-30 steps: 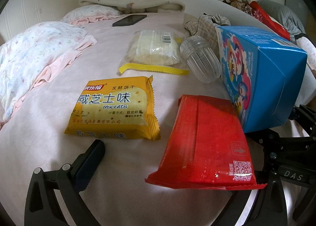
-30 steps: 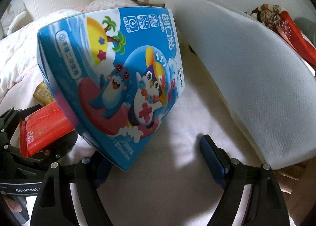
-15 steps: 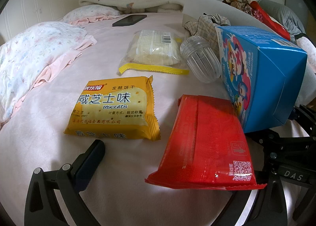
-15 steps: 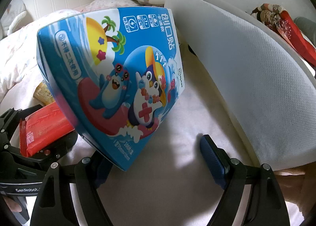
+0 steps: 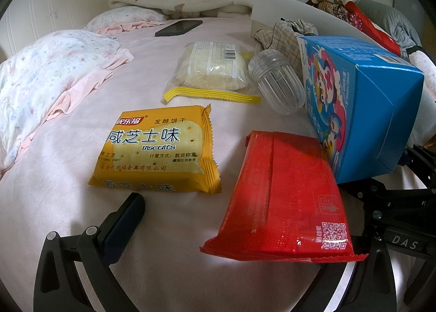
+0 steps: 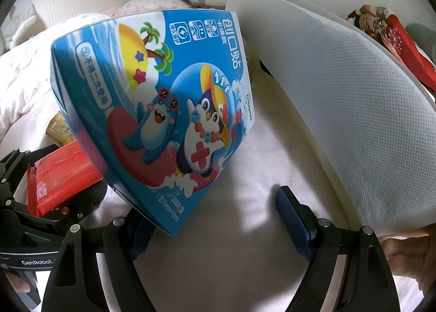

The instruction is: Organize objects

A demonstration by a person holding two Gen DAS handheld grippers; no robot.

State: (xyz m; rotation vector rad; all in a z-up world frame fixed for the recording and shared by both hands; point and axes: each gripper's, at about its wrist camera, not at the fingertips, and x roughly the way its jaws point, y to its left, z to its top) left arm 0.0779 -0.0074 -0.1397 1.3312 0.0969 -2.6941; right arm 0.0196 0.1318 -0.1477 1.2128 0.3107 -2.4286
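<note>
Blue penguin box point(image 6: 163, 110) rests tilted on the right gripper's point(image 6: 218, 219) left finger.

I see a glossy printed cardboard bandage box point(image 6: 163, 110), a shiny red foil-like packet point(image 5: 283, 200) and a glossy yellow plastic biscuit wrapper point(image 5: 155, 151). The ribbed capsule point(image 5: 278, 85) is clear hard plastic, the zip bag point(image 5: 215, 72) thin clear film. The pink bedsheet point(image 5: 81, 203) looks soft, matt cloth; the white sheet point(image 6: 354, 99) has a dimpled non-woven texture.
</note>
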